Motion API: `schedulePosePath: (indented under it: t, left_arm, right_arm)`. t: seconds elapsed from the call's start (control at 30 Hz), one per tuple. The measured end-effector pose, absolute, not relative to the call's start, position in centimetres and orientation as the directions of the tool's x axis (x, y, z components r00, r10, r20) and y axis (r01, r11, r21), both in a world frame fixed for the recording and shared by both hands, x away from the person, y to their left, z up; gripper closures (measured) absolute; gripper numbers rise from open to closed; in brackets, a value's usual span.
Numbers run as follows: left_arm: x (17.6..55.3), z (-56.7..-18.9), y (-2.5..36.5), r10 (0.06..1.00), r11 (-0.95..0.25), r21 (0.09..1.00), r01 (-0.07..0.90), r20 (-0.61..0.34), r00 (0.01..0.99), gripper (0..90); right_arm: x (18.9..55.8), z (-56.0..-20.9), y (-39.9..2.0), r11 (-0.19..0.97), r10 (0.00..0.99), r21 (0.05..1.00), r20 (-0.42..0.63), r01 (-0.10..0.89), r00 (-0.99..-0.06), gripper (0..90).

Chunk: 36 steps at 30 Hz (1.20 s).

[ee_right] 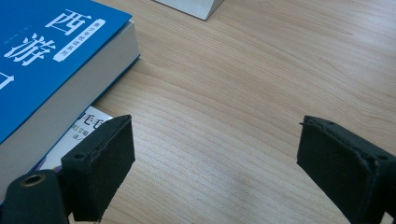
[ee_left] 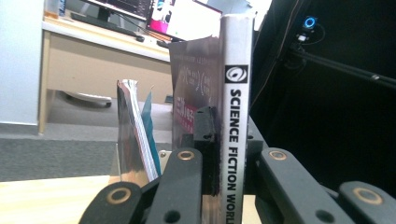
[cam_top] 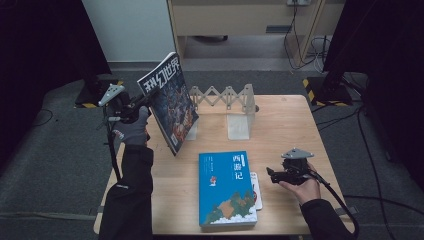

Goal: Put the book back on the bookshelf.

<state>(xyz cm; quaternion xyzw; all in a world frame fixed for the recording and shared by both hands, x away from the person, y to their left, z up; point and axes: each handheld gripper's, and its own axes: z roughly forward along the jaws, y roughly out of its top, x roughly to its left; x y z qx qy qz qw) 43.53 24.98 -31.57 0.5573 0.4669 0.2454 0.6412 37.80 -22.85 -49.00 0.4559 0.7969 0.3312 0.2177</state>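
Note:
My left gripper (cam_top: 145,103) is shut on the spine edge of a magazine (cam_top: 169,100) and holds it tilted above the table's back left, beside an expandable book rack (cam_top: 225,96). In the left gripper view the white spine (ee_left: 236,140), printed SCIENCE FICTION WORLD, stands upright between the jaws of the left gripper (ee_left: 229,135). A blue book (cam_top: 226,187) lies flat at the table's front middle, on top of a thinner white book (cam_top: 256,190). My right gripper (cam_top: 270,174) hovers open just right of them. Its pads (ee_right: 102,161) have only bare wood between them, with the blue book (ee_right: 46,51) to the left.
The rack's white bookend (cam_top: 240,122) stands behind the blue book, and a shiny metal divider (ee_left: 128,135) rises just ahead of the magazine. The wooden table (cam_top: 290,125) has bare surface on its right side. Cables and dark stands surround it on the floor.

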Motion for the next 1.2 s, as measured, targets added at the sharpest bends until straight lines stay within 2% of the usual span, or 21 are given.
schedulePosePath:
  t: [0.87, 1.2]
  left_arm:
    - [44.9, -32.9, 21.5, 0.928, 0.144, 0.983, 0.112, -0.173, 0.330, 82.3]
    - [44.4, -32.9, 21.5, 0.936, 0.139, 0.986, 0.096, -0.162, 0.314, 82.3]
  right_arm:
    - [37.9, -49.1, -22.9, 0.378, 0.865, 0.726, -0.058, 0.574, -0.498, 12.0]
    - [37.9, -49.0, -23.0, 0.377, 0.867, 0.731, -0.061, 0.569, -0.495, 12.0]
